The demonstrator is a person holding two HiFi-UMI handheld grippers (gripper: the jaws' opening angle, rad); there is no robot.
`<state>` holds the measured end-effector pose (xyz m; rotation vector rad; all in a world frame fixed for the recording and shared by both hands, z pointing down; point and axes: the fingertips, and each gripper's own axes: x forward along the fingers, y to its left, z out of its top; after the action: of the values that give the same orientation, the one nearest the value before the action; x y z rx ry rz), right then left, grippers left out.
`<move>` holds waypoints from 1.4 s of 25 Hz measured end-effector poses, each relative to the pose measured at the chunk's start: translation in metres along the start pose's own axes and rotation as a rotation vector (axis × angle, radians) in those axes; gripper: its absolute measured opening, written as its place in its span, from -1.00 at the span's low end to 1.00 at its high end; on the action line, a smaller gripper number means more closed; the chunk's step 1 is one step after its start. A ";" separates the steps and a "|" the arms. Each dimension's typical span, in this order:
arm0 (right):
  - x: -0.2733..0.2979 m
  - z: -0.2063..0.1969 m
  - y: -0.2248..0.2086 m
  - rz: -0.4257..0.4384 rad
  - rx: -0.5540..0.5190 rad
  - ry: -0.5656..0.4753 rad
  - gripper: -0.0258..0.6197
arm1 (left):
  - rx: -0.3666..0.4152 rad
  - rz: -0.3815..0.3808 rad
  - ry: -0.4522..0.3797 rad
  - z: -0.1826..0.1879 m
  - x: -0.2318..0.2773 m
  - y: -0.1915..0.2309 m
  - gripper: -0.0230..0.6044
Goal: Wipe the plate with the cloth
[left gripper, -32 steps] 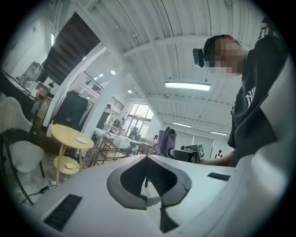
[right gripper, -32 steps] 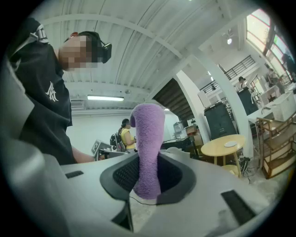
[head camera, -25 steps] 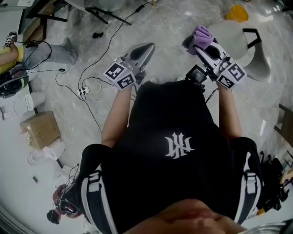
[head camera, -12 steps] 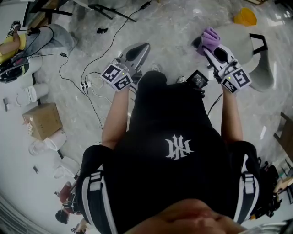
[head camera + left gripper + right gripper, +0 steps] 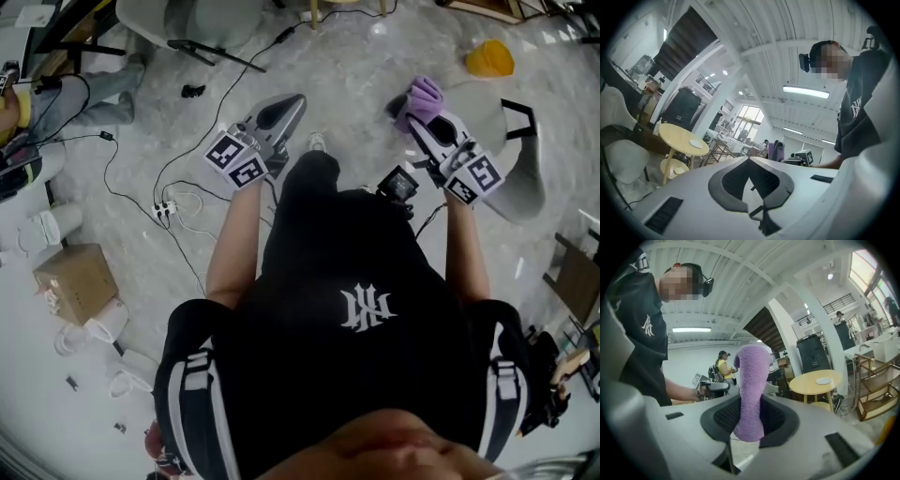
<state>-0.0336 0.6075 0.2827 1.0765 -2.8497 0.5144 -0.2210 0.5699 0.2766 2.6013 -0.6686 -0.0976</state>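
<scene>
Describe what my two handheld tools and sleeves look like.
Both the left tool and right tool are pale grey, tapered shells with dark textured inner pads, each carrying a cube of black-and-white square markers. The shirt is black, short-sleeved, with a white emblem.

Head view steeply down over person [image 5: 347,309], gripper views level along own fingers [image 5: 721,189] — both sharing yellow table [image 5: 675,133]

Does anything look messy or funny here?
A little. Loose black cables trail across the floor. The purple cloth pokes out in a bunch, pinched in the right gripper, while the plate sits away on the yellow table, not being wiped.
</scene>
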 end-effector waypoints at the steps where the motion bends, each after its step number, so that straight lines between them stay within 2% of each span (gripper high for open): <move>1: 0.019 0.001 -0.001 0.005 0.004 0.020 -0.60 | -0.006 -0.010 -0.001 0.007 0.004 0.015 -0.92; 5: 0.088 0.031 -0.011 0.000 -0.001 0.033 -0.60 | 0.004 -0.062 0.022 0.040 0.012 0.069 -0.92; 8: 0.114 0.056 -0.033 -0.035 -0.003 0.012 -0.60 | 0.008 -0.099 0.045 0.052 0.022 0.103 -0.92; 13: 0.117 0.072 -0.081 -0.131 -0.036 0.037 -0.60 | -0.025 -0.139 0.079 0.064 0.059 0.147 -0.92; 19: 0.120 0.090 -0.161 -0.186 -0.116 0.067 -0.60 | 0.011 -0.170 0.135 0.077 0.133 0.182 -0.92; 21: 0.123 0.098 -0.191 -0.169 -0.146 0.079 -0.60 | 0.022 -0.166 0.153 0.082 0.161 0.191 -0.92; 24: 0.138 0.110 -0.239 -0.100 -0.129 0.066 -0.60 | 0.031 -0.143 0.188 0.091 0.207 0.213 -0.92; 30: 0.164 0.135 -0.331 0.016 -0.123 0.117 -0.60 | -0.010 -0.109 0.241 0.119 0.300 0.249 -0.92; 35: 0.184 0.154 -0.398 0.040 -0.128 0.112 -0.60 | 0.027 -0.080 0.258 0.145 0.360 0.283 -0.92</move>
<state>0.0968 0.1609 0.2830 0.9414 -2.7688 0.3753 -0.0543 0.1193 0.2873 2.6041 -0.4764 0.2200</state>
